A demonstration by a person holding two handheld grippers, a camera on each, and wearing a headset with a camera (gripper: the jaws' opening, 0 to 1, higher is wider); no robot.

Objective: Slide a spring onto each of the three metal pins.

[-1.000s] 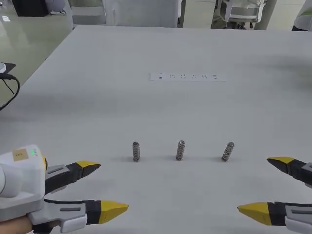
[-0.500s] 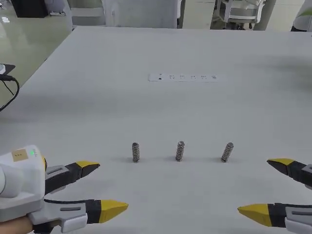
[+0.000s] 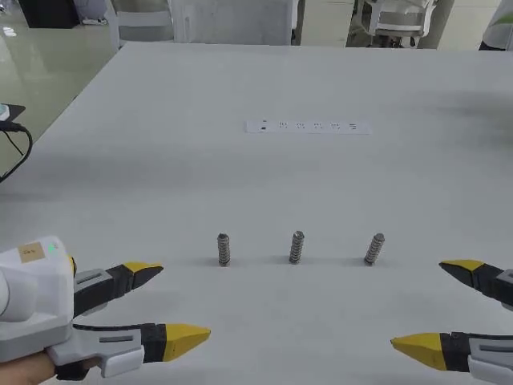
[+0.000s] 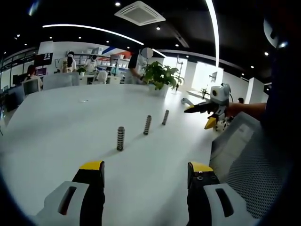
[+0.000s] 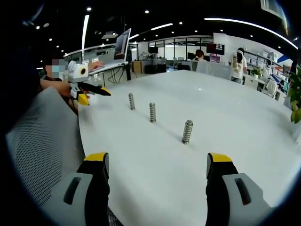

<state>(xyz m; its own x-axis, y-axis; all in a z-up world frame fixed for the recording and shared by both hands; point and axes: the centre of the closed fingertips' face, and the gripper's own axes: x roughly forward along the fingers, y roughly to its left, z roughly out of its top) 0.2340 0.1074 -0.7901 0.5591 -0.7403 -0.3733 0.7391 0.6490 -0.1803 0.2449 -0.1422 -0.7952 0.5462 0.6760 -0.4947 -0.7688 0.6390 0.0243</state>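
1. A white bench runs through the room, with a socket strip set flat in its top, toward the far edge.
2. Off the bench's left edge lies glossy pale floor, where a black cable loops.
3. Chairs stand past the far edge.
4. The ceiling is dark, with long light strips, small spotlights and a square vent.
5. A leafy potted plant stands beyond the bench, near bright windows.
6. A grey mesh chair back sits at the near edge.
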